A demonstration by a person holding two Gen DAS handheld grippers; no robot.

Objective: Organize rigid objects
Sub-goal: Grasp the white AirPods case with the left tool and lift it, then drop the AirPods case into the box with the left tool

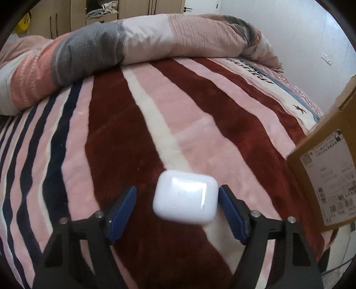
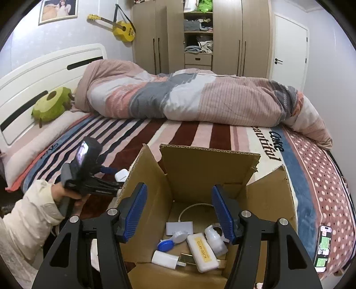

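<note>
Bedroom with pale walls. Behind the bed (image 2: 200, 133): beige wardrobe (image 2: 200, 35) with open shelves, white door (image 2: 289, 51) to its right. Above the white headboard (image 2: 44, 73): yellow guitar (image 2: 121, 27) and framed picture (image 2: 59, 10).

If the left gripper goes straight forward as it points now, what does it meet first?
Most likely the small white rounded plastic case on the striped blanket: it lies between the open jaws of the left gripper, just ahead. Depth is uncertain.
</note>
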